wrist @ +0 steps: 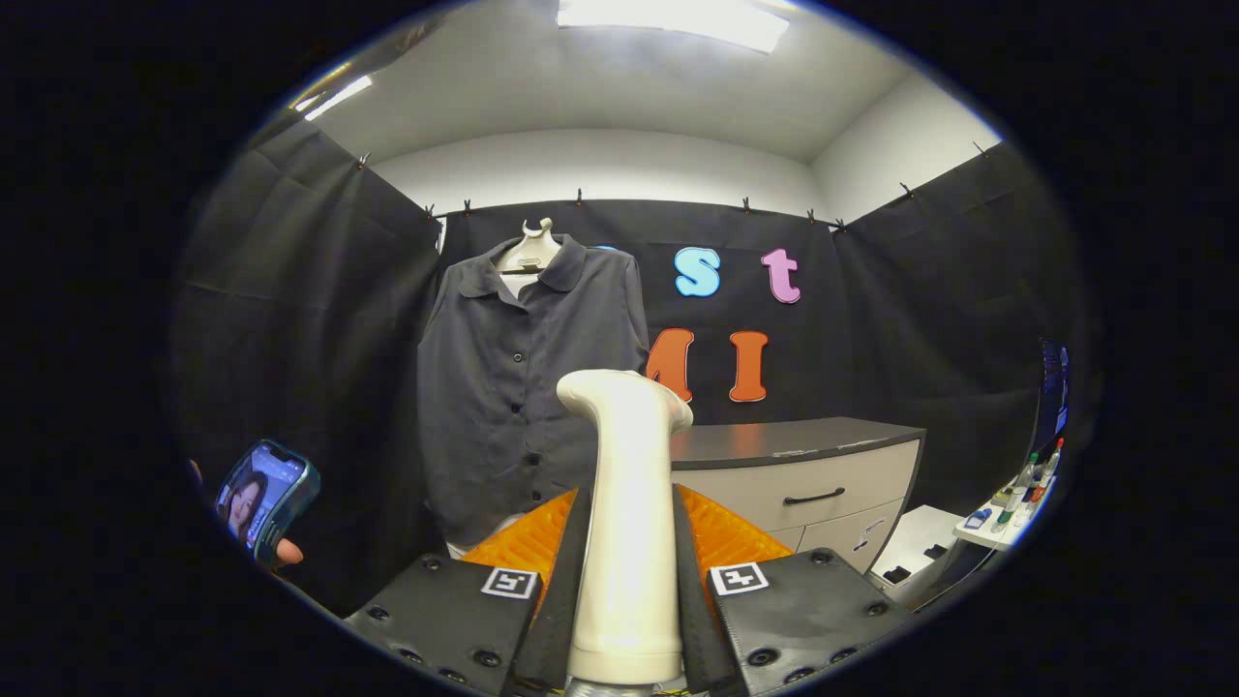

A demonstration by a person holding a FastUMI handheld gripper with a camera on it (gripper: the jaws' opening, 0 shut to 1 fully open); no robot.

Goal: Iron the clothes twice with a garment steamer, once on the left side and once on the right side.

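Fingers closed on the handle of the cream garment steamer, one pressing each side, holding it upright with its head tipped toward the wall beyond. Past the steamer's head and a little to its left, a dark grey buttoned shirt hanging on a pale hanger against the black cloth wall, apart from the steamer. Right of the shirt, a drawer cabinet with a dark top surface, and off to the left a hand holding up a phone.
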